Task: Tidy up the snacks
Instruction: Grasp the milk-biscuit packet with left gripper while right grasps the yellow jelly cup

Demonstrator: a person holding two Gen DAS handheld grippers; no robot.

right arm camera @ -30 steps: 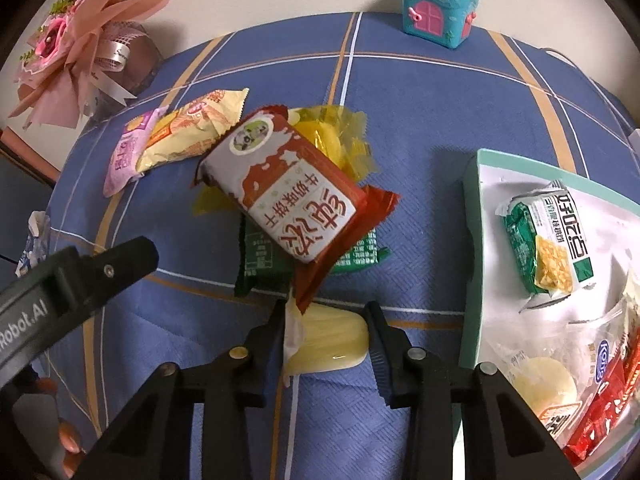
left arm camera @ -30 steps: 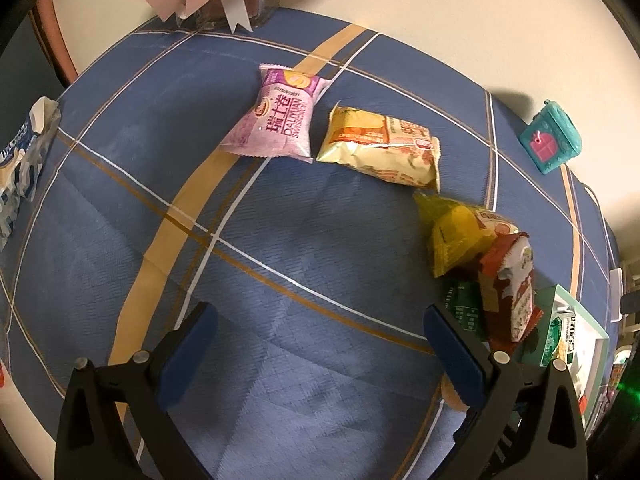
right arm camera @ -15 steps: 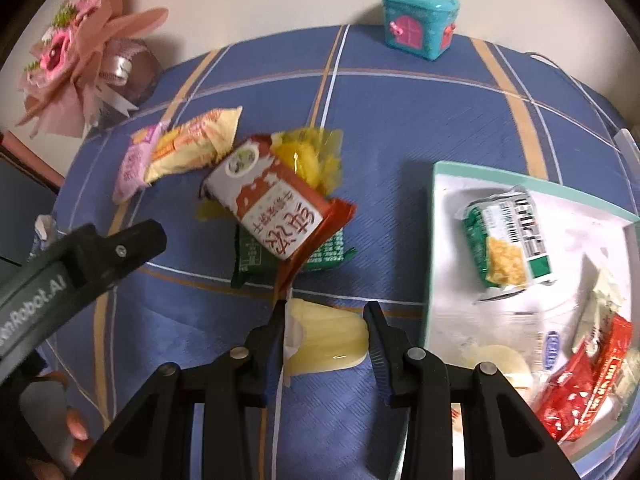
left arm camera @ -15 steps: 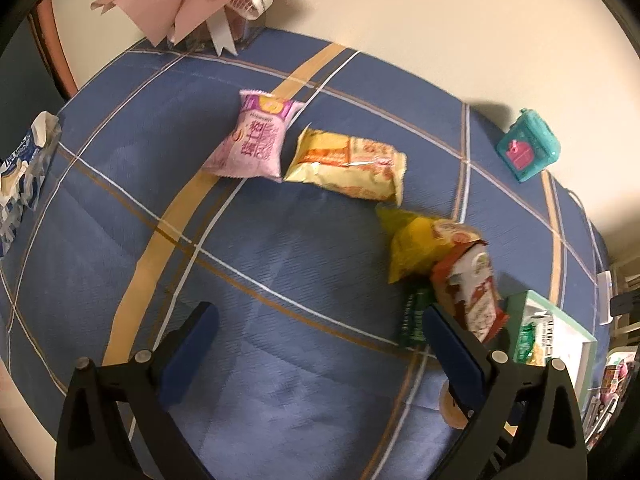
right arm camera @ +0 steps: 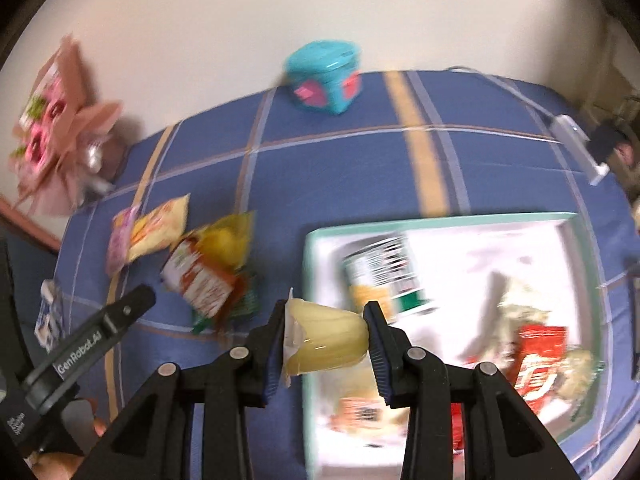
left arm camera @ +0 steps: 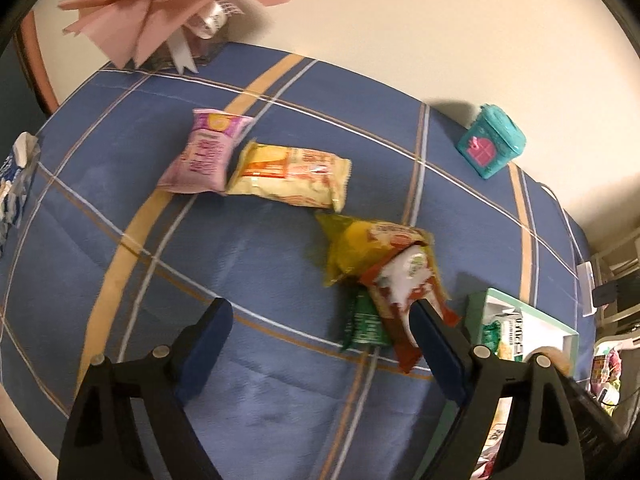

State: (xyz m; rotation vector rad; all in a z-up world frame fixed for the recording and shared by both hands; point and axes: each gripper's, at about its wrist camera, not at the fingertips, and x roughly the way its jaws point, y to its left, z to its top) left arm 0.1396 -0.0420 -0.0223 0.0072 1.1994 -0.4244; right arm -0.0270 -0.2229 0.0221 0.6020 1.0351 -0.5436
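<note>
The right gripper (right arm camera: 327,336) clamps a pale yellow jelly cup (right arm camera: 326,340) above the near-left edge of the green-rimmed tray (right arm camera: 440,222), while the left gripper (left arm camera: 320,344) hangs wide and empty over the tabletop (left arm camera: 248,264). The job looks partly done: the tray already holds several packets, among them a green-and-white one (right arm camera: 384,276) and a red one (right arm camera: 538,360), though blur hides the exact count. Left outside are a pink packet (left arm camera: 204,154), a pale yellow packet (left arm camera: 292,176) touching it, and a heap of yellow (left arm camera: 360,248), red-and-white (left arm camera: 404,292) and green (left arm camera: 364,324) packets just beside the tray. The surface wears a blue cloth with tan and white stripes, pushed against a cream wall. A pink bouquet (left arm camera: 168,4) and a teal toy box (left arm camera: 492,148) stand at the back edge.
</note>
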